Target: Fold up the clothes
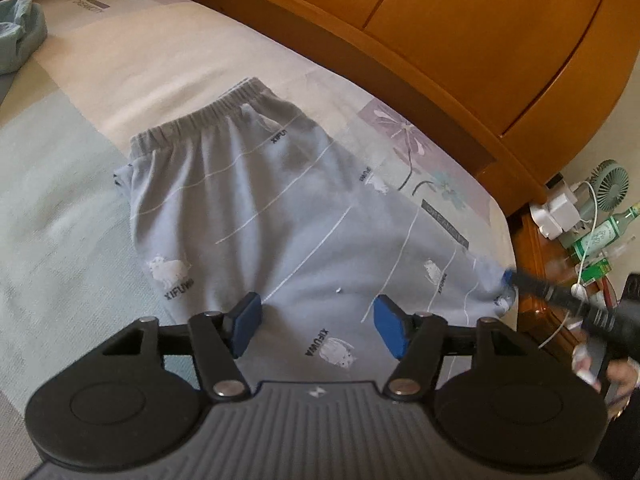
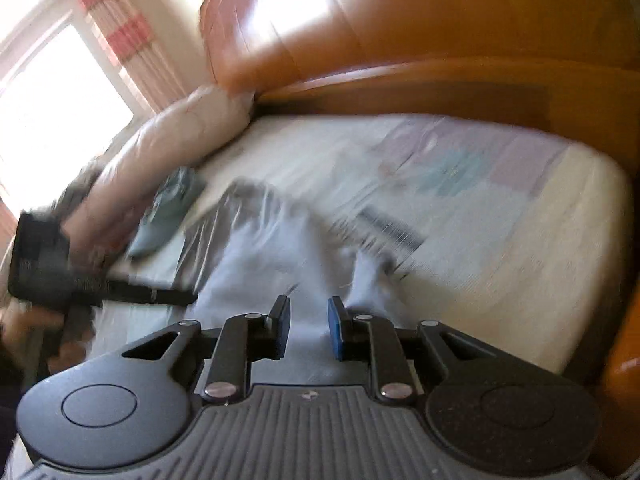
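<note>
Bed [image 1: 80, 152] w/ flat pale-blue printed pants [image 1: 256, 216], grey waistband; both claws [image 1: 316, 324] [image 2: 308, 326] released.

A pair of pale blue-grey trousers [image 1: 280, 208] lies spread on the bed [image 1: 60, 216], its darker elastic waistband [image 1: 200, 116] gathered at the far end and pointing toward the wooden headboard. Thin white lines cross the fabric, which carries small white animal prints and the lettering "XIFUWA". The cloth lies mostly flat, with soft creases below the waistband; its right-hand edge lifts toward the mattress corner, though blur there leaves the exact fold unclear. A second garment, a crumpled teal piece [image 1: 18, 36], sits well apart near the pillow.
</note>
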The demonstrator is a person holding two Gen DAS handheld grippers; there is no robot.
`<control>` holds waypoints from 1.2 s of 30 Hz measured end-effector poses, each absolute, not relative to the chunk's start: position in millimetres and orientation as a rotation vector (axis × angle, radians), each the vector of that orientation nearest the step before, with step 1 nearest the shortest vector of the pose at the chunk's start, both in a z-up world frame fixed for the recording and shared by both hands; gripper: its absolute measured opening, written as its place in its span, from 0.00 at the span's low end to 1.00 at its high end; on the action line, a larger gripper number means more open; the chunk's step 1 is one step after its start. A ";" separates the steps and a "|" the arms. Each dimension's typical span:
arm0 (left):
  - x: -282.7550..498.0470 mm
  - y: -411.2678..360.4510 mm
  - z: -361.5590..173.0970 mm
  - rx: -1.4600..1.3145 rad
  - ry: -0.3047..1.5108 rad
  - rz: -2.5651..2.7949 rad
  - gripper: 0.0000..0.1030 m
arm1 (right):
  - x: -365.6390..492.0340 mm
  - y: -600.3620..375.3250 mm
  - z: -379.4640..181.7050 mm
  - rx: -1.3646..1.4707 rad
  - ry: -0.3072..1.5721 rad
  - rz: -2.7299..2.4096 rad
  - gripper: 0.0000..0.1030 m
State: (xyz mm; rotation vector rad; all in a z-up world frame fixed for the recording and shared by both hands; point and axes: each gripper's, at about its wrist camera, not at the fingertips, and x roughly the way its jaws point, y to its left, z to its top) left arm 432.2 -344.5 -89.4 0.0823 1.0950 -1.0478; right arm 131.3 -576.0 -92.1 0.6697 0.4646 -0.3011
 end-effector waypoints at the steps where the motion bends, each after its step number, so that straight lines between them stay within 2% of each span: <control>1: 431.1 -345.5 -89.3 0.083 1.093 -1.051 0.68 | 126.1 -584.4 -90.9 0.693 0.441 -0.325 0.32; 2: 429.9 -345.5 -89.5 0.086 1.086 -1.054 0.69 | 123.4 -593.5 -92.0 0.725 0.440 -0.345 0.36; 5: 428.2 -343.9 -90.4 0.078 1.074 -1.060 0.69 | 132.0 -616.5 -103.5 0.816 0.487 -0.401 0.36; 8: 431.7 -341.0 -91.8 0.044 1.085 -1.065 0.70 | 148.2 -623.2 -121.4 0.861 0.531 -0.401 0.27; 11: 434.7 -339.8 -92.8 0.024 1.095 -1.072 0.70 | 161.0 -601.6 -116.7 0.741 0.566 -0.382 0.16; 14: 433.4 -339.1 -91.8 0.025 1.091 -1.073 0.70 | 168.7 -572.8 -108.8 0.560 0.574 -0.386 0.12; 18: 430.7 -340.0 -91.3 0.042 1.078 -1.077 0.70 | 149.5 -535.9 -81.7 0.259 0.395 -0.432 0.08; 19: 430.8 -340.4 -91.1 0.041 1.079 -1.075 0.70 | 144.7 -525.4 -75.1 0.145 0.338 -0.487 0.04; 21: 431.1 -340.6 -88.8 0.036 1.084 -1.070 0.70 | 139.7 -521.8 -66.7 0.069 0.296 -0.554 0.07; 27: 432.8 -344.9 -70.1 0.019 1.006 -1.086 0.70 | 140.1 -548.3 -69.3 0.264 0.372 -0.461 0.10; 33: 444.9 -354.0 -84.6 0.061 1.001 -1.008 0.71 | 167.9 -546.0 -96.1 0.340 0.477 -0.377 0.15; 35: 451.6 -347.4 -91.5 0.065 1.005 -0.940 0.70 | 161.6 -555.4 -105.8 0.363 0.517 -0.459 0.15; 36: 454.0 -343.6 -90.0 0.044 1.003 -0.935 0.70 | 158.5 -561.0 -109.8 0.382 0.523 -0.482 0.11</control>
